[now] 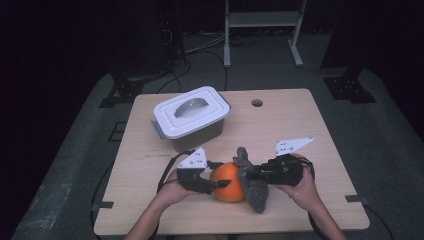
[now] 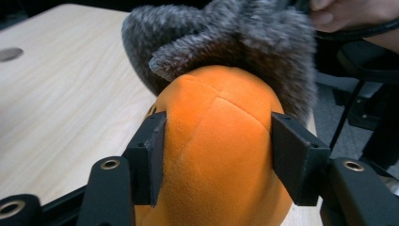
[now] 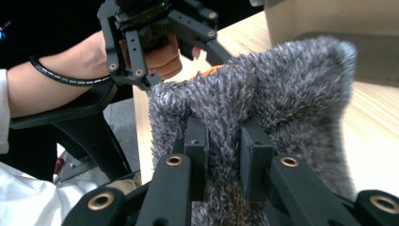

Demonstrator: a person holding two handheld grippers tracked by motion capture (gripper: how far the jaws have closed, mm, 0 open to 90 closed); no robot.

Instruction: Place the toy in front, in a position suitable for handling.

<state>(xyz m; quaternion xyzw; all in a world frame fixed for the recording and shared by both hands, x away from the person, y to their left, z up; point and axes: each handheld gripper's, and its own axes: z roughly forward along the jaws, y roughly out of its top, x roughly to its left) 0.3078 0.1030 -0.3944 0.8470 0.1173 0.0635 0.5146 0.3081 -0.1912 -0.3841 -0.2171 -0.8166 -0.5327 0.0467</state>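
Observation:
An orange plush ball [image 1: 227, 180] sits near the table's front edge, half covered on its right side by a grey fuzzy cloth [image 1: 255, 187]. My left gripper [image 1: 216, 184] comes in from the left, its two pads pressed against the ball's sides [image 2: 221, 141]. The cloth [image 2: 226, 37] drapes over the ball's far side. My right gripper [image 1: 250, 175] comes in from the right, shut on a fold of the cloth [image 3: 282, 84], with the pile squeezed between its pads [image 3: 225, 141]. A sliver of the orange ball [image 3: 214, 70] peeks out behind the cloth.
A white lidded box [image 1: 192, 117] with a handle stands at the back left of the wooden table [image 1: 300, 130], close behind the ball. A round hole [image 1: 257, 103] lies near the far edge. A white metal frame [image 1: 262, 20] stands on the floor beyond.

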